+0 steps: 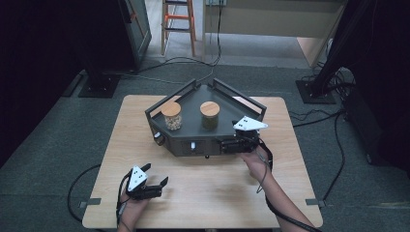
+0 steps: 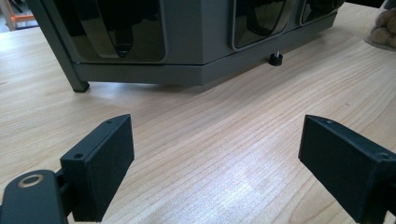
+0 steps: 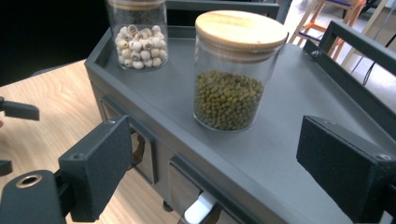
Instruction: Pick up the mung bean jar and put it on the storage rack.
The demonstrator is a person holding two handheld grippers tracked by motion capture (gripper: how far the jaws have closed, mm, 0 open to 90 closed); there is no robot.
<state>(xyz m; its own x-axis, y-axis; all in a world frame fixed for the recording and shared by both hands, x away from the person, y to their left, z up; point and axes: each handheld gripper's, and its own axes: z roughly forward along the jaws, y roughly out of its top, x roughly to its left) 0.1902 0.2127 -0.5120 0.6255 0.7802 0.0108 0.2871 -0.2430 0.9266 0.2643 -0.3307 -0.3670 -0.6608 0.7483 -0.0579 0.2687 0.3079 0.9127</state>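
Jar of green beans [image 3: 235, 74] is standing on the grey drawer unit's top [image 3: 299, 107], just ahead of right gripper [image 3: 212, 163], whose jaws are gaping to straddle it; left gripper [image 1: 153, 181] is idling released on table [image 1: 212, 193].

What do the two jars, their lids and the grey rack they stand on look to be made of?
Both the green-bean jar and the pale-seed jar look like clear glass, though clear plastic is possible: contents show through, with glints. The bean jar's lid looks like light unfinished wood or bamboo, with faint grain. The rack looks like matte grey painted metal, with thin rails and an even sheen.
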